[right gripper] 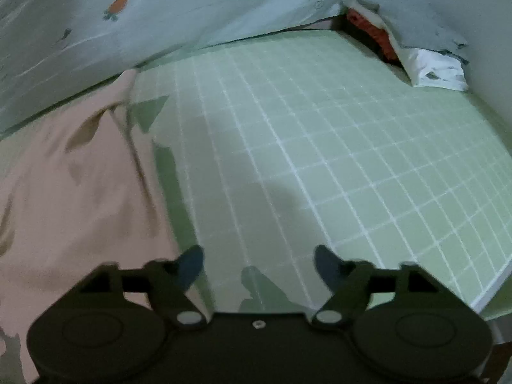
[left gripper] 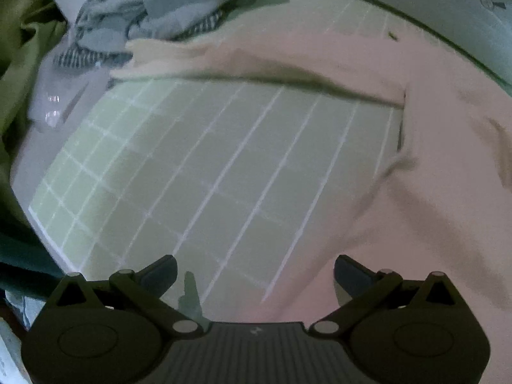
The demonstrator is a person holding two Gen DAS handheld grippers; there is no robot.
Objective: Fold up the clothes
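Observation:
A pale pink garment (left gripper: 416, 160) lies spread on the green checked sheet (left gripper: 208, 166), filling the right side of the left wrist view, with one sleeve (left gripper: 198, 60) stretched leftward across the top. In the right wrist view the pink garment (right gripper: 64, 198) covers the left side. My left gripper (left gripper: 256, 272) hovers open over bare sheet, its right finger (left gripper: 350, 275) above the garment's edge. My right gripper (right gripper: 259, 262) is open over the sheet (right gripper: 320, 160) just right of the garment's edge, with nothing between its fingers.
A heap of grey and striped clothes (left gripper: 144, 19) lies beyond the sleeve at top left, beside olive cloth (left gripper: 19, 57). A pale quilt with a carrot print (right gripper: 160, 16) borders the far side. Folded cloth and a white bag (right gripper: 432, 70) sit at top right.

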